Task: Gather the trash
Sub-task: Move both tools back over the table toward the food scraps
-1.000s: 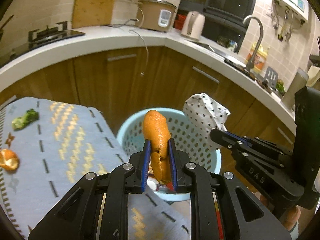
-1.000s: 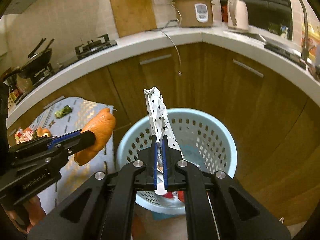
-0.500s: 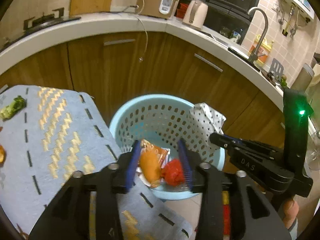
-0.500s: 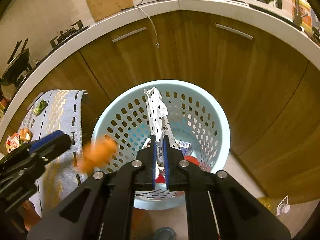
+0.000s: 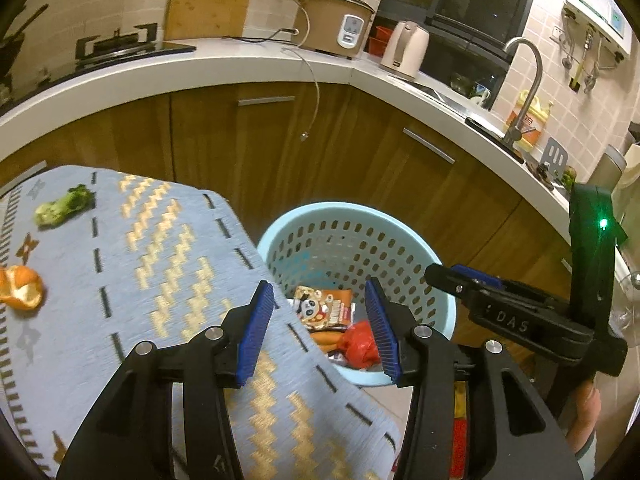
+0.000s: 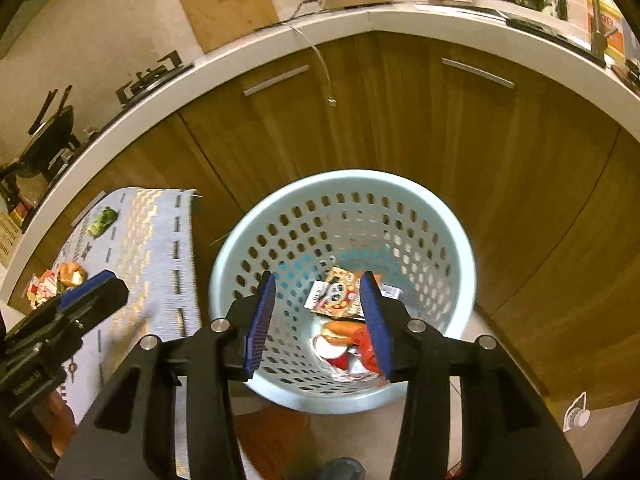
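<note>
Hovering both tools, left tool and right tool, agape, empty, over basket; my risk: clipping rim, tipping it.

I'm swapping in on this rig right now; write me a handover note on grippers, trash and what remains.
Left gripper: open, empty, at the table edge beside the basket.
Right gripper: open, empty, above the basket.
Blue basket: holds a panda snack wrapper, orange peel and red trash.
Left on the blue tablecloth: orange peel piece, green vegetable scrap; more wrappers at its far end.
</note>
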Tool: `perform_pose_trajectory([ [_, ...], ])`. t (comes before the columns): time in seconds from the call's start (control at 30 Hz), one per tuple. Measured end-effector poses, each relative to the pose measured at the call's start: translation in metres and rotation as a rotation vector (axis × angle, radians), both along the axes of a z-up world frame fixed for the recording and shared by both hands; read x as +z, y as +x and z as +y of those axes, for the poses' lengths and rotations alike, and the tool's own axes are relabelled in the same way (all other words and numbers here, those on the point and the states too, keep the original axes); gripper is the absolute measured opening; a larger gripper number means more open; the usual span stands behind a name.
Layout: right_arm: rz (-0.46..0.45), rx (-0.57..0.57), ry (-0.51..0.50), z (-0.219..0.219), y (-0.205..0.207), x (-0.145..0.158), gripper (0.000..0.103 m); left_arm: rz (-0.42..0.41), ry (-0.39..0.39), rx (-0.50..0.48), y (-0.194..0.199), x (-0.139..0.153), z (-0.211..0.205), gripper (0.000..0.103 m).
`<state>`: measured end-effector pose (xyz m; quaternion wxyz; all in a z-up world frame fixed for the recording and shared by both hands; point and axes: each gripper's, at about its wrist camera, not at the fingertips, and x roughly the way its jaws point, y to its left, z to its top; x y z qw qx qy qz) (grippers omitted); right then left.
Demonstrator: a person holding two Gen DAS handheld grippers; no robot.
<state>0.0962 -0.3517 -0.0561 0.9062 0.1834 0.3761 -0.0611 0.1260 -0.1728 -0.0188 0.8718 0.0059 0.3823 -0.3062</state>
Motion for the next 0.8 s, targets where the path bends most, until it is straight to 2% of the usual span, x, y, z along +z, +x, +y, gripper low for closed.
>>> perform_pose_trajectory([
  [0.33, -0.074, 0.111, -0.029, 0.050, 0.005, 0.030, 0.040, -0.042, -0.043, 0.076, -0.008, 0.025, 0.052, 0.046],
  [0.63, -0.105, 0.211, -0.045, 0.097, 0.024, 0.050, 0.043, -0.085, -0.053, 0.267, -0.007, 0.041, 0.128, 0.046],
  [0.73, -0.114, 0.246, -0.050, 0.114, 0.031, 0.055, 0.051, -0.077, -0.103, 0.324, -0.004, 0.044, 0.165, 0.047],
  [0.8, -0.118, 0.270, -0.048, 0.123, 0.036, 0.057, 0.052, -0.074, -0.112, 0.367, -0.002, 0.043, 0.186, 0.050],
])
